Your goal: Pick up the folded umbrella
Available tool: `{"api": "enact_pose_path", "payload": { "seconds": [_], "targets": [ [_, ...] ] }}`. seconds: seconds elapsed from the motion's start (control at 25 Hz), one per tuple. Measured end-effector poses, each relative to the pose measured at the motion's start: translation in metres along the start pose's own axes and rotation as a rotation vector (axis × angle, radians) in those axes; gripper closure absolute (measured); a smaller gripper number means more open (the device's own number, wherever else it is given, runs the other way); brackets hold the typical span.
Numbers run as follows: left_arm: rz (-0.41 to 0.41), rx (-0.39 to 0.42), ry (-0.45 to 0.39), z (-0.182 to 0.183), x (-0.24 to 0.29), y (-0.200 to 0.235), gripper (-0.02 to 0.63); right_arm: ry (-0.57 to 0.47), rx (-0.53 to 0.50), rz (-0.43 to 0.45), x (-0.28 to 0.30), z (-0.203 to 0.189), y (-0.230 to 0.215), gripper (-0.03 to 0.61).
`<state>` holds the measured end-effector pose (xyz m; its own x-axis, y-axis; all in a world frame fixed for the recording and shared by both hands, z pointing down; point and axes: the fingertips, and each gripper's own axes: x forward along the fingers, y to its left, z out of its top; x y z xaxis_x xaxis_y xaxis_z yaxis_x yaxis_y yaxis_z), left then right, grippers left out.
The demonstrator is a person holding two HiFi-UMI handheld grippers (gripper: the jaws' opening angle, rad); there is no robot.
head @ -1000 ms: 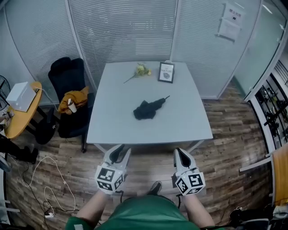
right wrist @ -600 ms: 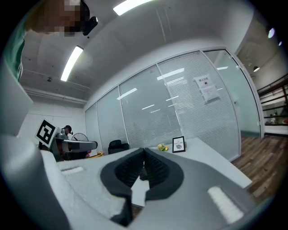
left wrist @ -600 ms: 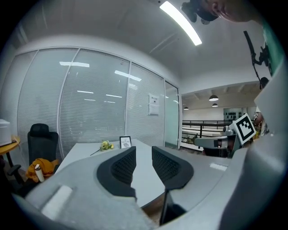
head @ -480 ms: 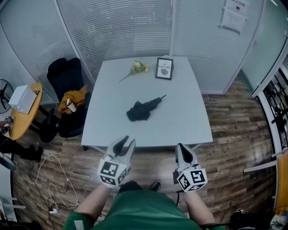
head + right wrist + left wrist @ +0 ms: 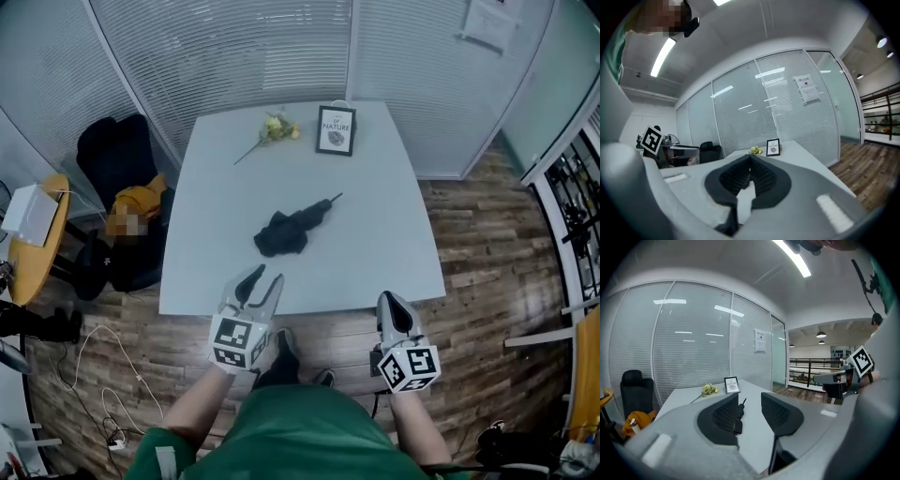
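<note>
The folded black umbrella (image 5: 291, 228) lies in the middle of the pale grey table (image 5: 375, 234), its tip pointing to the far right. My left gripper (image 5: 260, 277) hovers at the table's near edge, short of the umbrella. Its jaws have just been opening and stand slightly apart with nothing between them. In the left gripper view (image 5: 750, 401) the umbrella (image 5: 739, 414) shows far ahead through the gap. My right gripper (image 5: 394, 300) hangs just off the near edge, to the right, and is shut and empty. The right gripper view (image 5: 750, 161) shows its pads meeting.
A framed card (image 5: 337, 129) and a yellow flower (image 5: 272, 128) lie at the table's far end. A black chair with an orange garment (image 5: 131, 202) stands at the left, beside a round wooden table (image 5: 37, 248). Cables (image 5: 94, 375) trail on the wood floor. Glass walls with blinds close the back.
Both grippers have come forward to the table's near edge. The left jaws went from shut to slightly apart. The right jaws stay shut.
</note>
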<state>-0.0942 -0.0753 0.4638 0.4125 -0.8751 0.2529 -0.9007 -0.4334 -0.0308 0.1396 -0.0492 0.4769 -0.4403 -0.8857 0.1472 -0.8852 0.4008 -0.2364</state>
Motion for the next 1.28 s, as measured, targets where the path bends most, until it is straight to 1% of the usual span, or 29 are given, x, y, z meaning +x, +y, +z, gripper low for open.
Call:
{"api": "enact_pose_path", "payload": {
  "seconds": [0.08,0.2,0.28,0.32,0.4,0.52,0.68,0.8,0.92,1.0,1.08,1.2,1.28],
  "targets": [
    [-0.037,0.010,0.019,-0.003,0.025,0.011,0.433,0.007,-0.010,-0.024,0.019,0.003,-0.006,0.575],
    [-0.118,0.020,0.062,-0.013,0.064,0.026,0.401,0.028,-0.020,-0.055,0.051,0.004,-0.010,0.575],
    [-0.160,0.052,0.088,-0.016,0.089,0.038,0.393,0.039,-0.019,-0.073,0.073,0.005,-0.008,0.575],
    [-0.166,0.076,0.103,-0.017,0.100,0.045,0.391,0.044,-0.018,-0.079,0.084,0.006,-0.006,0.575],
    [-0.154,0.123,0.140,-0.020,0.121,0.061,0.391,0.060,-0.017,-0.091,0.102,0.005,-0.002,0.575],
    [-0.159,0.155,0.199,-0.033,0.147,0.077,0.391,0.084,-0.008,-0.112,0.119,0.000,0.000,0.575],
    [-0.183,0.158,0.315,-0.056,0.179,0.086,0.383,0.117,0.017,-0.127,0.134,-0.012,-0.006,0.575],
    [-0.186,0.137,0.359,-0.065,0.202,0.086,0.383,0.141,0.033,-0.123,0.141,-0.021,-0.019,0.575],
    [-0.197,0.163,0.408,-0.070,0.224,0.080,0.383,0.151,0.051,-0.102,0.147,-0.024,-0.034,0.575],
    [-0.208,0.191,0.450,-0.077,0.237,0.072,0.377,0.153,0.047,-0.079,0.147,-0.022,-0.045,0.575],
    [-0.204,0.238,0.508,-0.090,0.254,0.066,0.374,0.154,0.048,-0.074,0.145,-0.019,-0.062,0.575],
    [-0.175,0.321,0.602,-0.118,0.277,0.062,0.359,0.153,0.074,-0.098,0.137,-0.014,-0.094,0.575],
    [-0.162,0.353,0.667,-0.138,0.290,0.060,0.350,0.147,0.077,-0.125,0.129,-0.010,-0.116,0.575]
  ]
}}
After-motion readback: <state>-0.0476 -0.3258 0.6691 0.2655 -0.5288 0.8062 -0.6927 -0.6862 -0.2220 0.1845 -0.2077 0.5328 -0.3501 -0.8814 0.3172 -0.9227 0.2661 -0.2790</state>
